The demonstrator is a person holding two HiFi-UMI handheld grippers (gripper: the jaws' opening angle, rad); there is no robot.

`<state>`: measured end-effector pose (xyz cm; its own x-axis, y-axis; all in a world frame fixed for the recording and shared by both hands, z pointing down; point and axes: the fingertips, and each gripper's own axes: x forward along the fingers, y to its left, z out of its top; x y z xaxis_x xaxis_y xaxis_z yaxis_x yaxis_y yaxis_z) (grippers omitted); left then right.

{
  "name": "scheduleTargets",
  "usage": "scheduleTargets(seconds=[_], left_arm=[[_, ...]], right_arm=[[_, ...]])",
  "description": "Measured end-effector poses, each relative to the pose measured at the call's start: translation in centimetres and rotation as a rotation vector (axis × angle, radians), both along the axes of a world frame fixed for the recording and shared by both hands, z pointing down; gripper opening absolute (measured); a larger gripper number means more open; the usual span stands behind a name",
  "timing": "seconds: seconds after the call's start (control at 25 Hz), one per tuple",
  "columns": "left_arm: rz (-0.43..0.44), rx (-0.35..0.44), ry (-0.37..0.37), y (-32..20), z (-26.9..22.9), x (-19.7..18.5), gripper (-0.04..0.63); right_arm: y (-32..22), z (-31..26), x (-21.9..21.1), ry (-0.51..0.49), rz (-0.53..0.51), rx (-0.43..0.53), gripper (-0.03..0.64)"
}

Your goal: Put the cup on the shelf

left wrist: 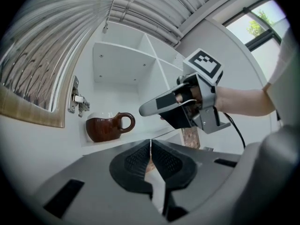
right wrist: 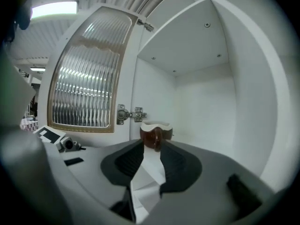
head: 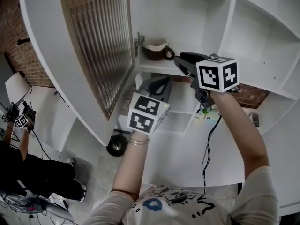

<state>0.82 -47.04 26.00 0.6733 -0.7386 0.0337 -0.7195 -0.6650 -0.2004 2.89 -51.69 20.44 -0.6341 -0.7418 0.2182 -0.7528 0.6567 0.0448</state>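
White shelf (head: 161,68) bears a glossy brown cup (head: 154,49), 12 o'clock off the right gripper's (head: 179,60) parted fingers. Ribbed fingers of the left gripper (left wrist: 150,146) meet.

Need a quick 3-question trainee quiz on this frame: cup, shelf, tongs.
1. True or false: the brown cup stands upright on the shelf.
2. The left gripper has its tongs: A shut and empty, B wide open, C clamped on the cup.
3. Fill in: the cup's handle points toward the ___ gripper.
Key: 1 true; 2 A; 3 right. The right gripper has its tongs apart, just short of the handle.
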Motion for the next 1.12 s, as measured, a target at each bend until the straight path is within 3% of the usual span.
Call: scheduleTargets(seconds=[0.32, 0.72, 1.12], left_arm=[[0.029, -0.048, -0.017, 1.3, 1.9, 0.4, 0.018], [0.082, -0.117, -0.028, 3.2, 5.7, 1.2, 0.018], [0.158, -0.188, -0.009, 5.5, 9.8, 3.0, 0.018]], right_arm=[[5.4, 2.1, 0.0, -0.090, -0.085, 0.009, 0.100], [9.8, 6.1, 0.1, -0.022, -0.123, 0.045, 0.100], [11.3, 11.7, 1.1, -0.055, -0.117, -0.032, 0.061]])
